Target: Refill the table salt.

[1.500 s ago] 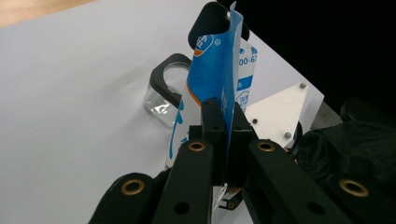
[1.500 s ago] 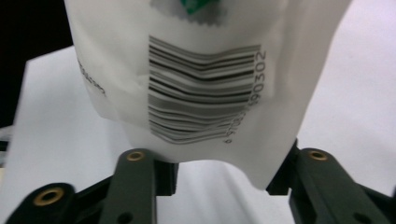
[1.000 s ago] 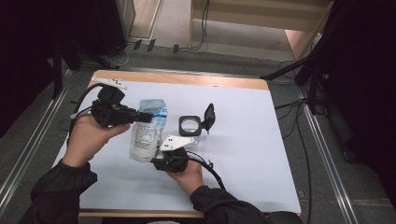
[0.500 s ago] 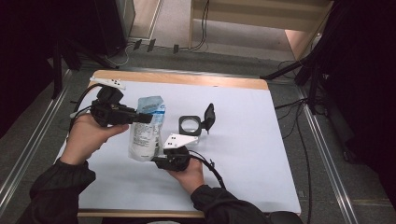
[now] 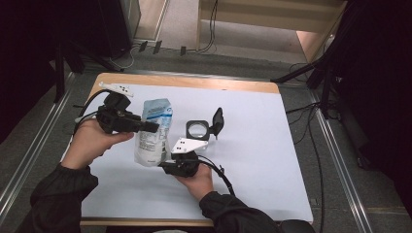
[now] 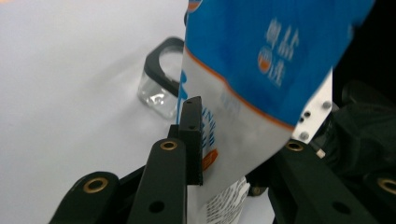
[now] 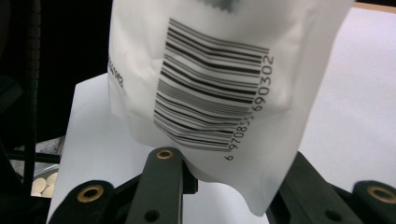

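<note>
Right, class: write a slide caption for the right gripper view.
Right gripper grips the bottom edge of a white pouch, barcode facing the camera.

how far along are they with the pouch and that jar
Done: the jar stands open on the table, its lid beside it. In hand: the right gripper pinches the pouch at its bottom, and the left gripper, jaws just opening, brackets its middle. Left: the pouch's top looks sealed; nothing poured yet.

I see a pouch (image 6: 261,93) with a blue top, orange band and white body, a black barcode on its white back, and a black-lidded clear jar (image 5: 198,130).
</note>
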The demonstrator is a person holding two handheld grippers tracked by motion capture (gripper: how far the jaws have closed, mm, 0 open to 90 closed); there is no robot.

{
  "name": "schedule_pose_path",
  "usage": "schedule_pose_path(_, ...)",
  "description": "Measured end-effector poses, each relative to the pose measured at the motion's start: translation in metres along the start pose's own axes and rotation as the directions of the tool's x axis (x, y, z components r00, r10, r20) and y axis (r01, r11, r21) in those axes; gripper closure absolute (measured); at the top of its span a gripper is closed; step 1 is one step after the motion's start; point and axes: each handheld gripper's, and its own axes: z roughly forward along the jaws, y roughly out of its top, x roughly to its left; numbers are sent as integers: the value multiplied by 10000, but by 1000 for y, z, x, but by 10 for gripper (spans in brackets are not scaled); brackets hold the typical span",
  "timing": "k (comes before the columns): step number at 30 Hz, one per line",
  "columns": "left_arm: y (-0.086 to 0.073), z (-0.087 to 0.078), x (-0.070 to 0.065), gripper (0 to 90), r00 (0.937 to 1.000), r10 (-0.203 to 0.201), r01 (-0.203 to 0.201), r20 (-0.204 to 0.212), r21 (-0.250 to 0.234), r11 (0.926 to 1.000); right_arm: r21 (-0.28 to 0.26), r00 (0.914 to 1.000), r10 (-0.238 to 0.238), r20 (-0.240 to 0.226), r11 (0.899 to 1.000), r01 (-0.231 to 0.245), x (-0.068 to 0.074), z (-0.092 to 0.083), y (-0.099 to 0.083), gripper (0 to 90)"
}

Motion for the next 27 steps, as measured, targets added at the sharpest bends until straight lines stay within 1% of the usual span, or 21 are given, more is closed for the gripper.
schedule_pose_path(1, 0, -1, 1, 761, 10000, -18, 18, 11, 29, 10000, 21, 10000, -34, 55, 10000, 34, 0, 0, 0, 756)
schedule_pose_path(3, -1, -3, 3, 800, 9998, -147, 146, 111, 117, 9998, 20, 10000, 59, 4, 10000, -59, 0, 1, -1, 758)
schedule_pose_path(4, -1, -4, 3, 831, 9994, -248, 245, 230, 131, 9996, 11, 10000, 73, 18, 10000, -73, -1, 1, -1, 760)
schedule_pose_path(6, 0, -4, 0, 868, 9998, -214, 213, 43, 245, 9995, 60, 9999, 136, -8, 9999, -136, -2, 1, -1, 762)
schedule_pose_path(7, 0, -4, 0, 889, 9996, -266, 265, 46, 250, 9993, 68, 9999, 141, 3, 9999, -141, -2, 1, -1, 761)
schedule_pose_path(8, 1, -4, -1, 895, 9993, -359, 361, -103, 224, 9991, 61, 9998, 197, -49, 9998, -197, -2, 2, -1, 758)
schedule_pose_path(9, 1, -3, -2, 900, 9987, -482, 486, -172, 239, 9985, 101, 9998, 202, 14, 9997, -202, -2, 2, 0, 756)
schedule_pose_path(11, 2, -2, -3, 900, 9972, -681, 690, -294, 298, 9972, 152, 9997, 0, 228, 9999, -3, -1, 2, 0, 735)
schedule_pose_path(12, 2, -2, -4, 900, 9954, -736, 756, -609, 309, 9967, 261, 9990, -227, 395, 9994, 216, 0, 2, 0, 715)
schedule_pose_path(13, 2, -2, -5, 900, 9942, -814, 838, -708, 317, 9960, 315, 9978, -389, 531, 9988, 372, 2, 2, 0, 683)
schedule_pose_path(14, 2, -1, -5, 900, 9936, -888, 909, -697, 287, 9954, 352, 9958, -585, 698, 9978, 562, 3, 3, 0, 660)
schedule_pose_path(15, 2, -1, -5, 900, 9920, -974, 998, -803, 254, 9947, 387, 9941, -721, 814, 9969, 692, 5, 4, 0, 613)
schedule_pose_path(16, 2, 0, -3, 900, 9915, -1040, 1062, -784, 253, 9940, 332, 9939, -728, 832, 9970, 703, 6, 5, 1, 585)
schedule_pose_path(19, 2, 3, -3, 900, 9888, -1279, 1298, -768, 202, 9913, 437, 9909, -746, 1118, 9966, 701, 9, 6, 3, 577)
schedule_pose_path(20, 2, 4, -2, 900, 9892, -1271, 1287, -734, 184, 9915, 506, 9893, -782, 1232, 9961, 724, 9, 6, 2, 580)
schedule_pose_path(21, 2, 5, -3, 900, 9886, -1277, 1296, -802, 188, 9914, 545, 9916, -643, 1121, 9968, 585, 8, 6, 2, 590)
schedule_pose_path(23, 2, 7, -2, 894, 9888, -1334, 1338, -673, 23, 9910, 530, 9937, -449, 1022, 9978, 396, 6, 6, 1, 607)
schedule_pose_path(24, 2, 7, -2, 885, 9900, -1251, 1252, -646, -32, 9921, 465, 9961, -243, 847, 9987, 204, 5, 6, 1, 615)
schedule_pose_path(25, 1, 7, -2, 868, 9915, -1164, 1160, -582, -99, 9932, 401, 9964, -174, 827, 9991, 141, 4, 5, 1, 625)
schedule_pose_path(26, 1, 6, -1, 835, 9913, -1219, 1215, -507, -97, 9925, 320, 9972, -46, 750, 9995, 22, 3, 4, 1, 631)
schedule_pose_path(27, 1, 5, -1, 825, 9921, -1182, 1178, -418, -129, 9930, 311, 9979, 96, 642, 9994, -116, 2, 3, 1, 639)
